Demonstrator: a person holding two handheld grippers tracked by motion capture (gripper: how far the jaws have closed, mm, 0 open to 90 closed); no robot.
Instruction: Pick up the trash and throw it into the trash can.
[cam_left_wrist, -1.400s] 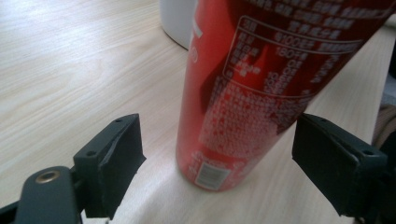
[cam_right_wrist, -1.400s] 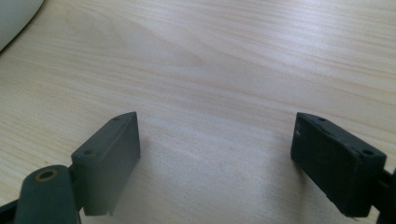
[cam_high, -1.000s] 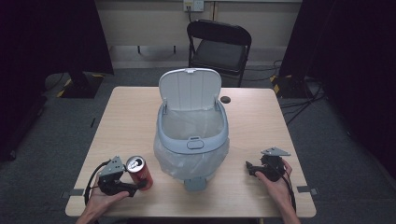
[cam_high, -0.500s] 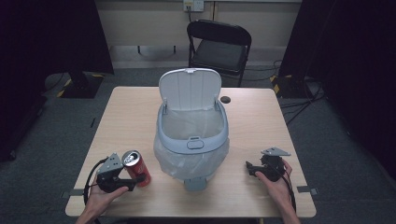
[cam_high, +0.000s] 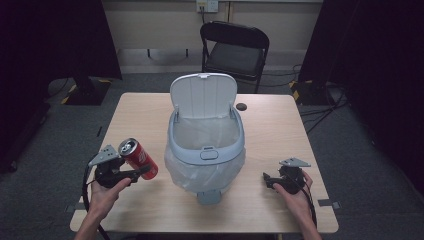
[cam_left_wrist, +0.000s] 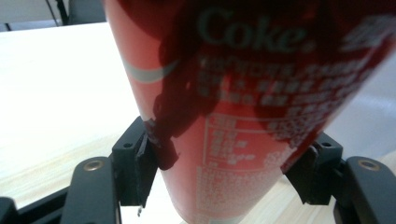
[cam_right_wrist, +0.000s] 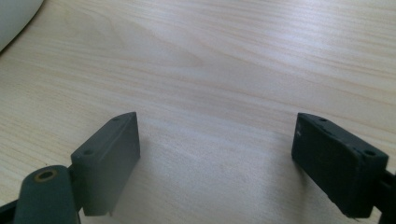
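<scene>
A red Coke can (cam_high: 138, 158) hangs tilted above the table's front left, its top leaning left, with my left gripper (cam_high: 142, 171) shut on its lower part. In the left gripper view the can (cam_left_wrist: 243, 93) stands close up between the two black jaws of the left gripper (cam_left_wrist: 224, 172), whose pads press on both its sides. Those jaws have just been closing on the can. My right gripper (cam_high: 266, 180) rests at the front right of the table, open, with bare wood between its jaws in the right gripper view (cam_right_wrist: 215, 154).
A grey-blue bin (cam_high: 175, 145) lined with a clear bag stands mid-table, its lid (cam_high: 202, 95) raised at the back. The wooden table (cam_high: 280, 130) has a small black round thing (cam_high: 242, 106) behind the bin. A black folding chair (cam_high: 235, 45) stands beyond the table.
The left gripper closed on the upright can, then lifted it off the table and tipped it to the left. The right gripper stayed where it was.
</scene>
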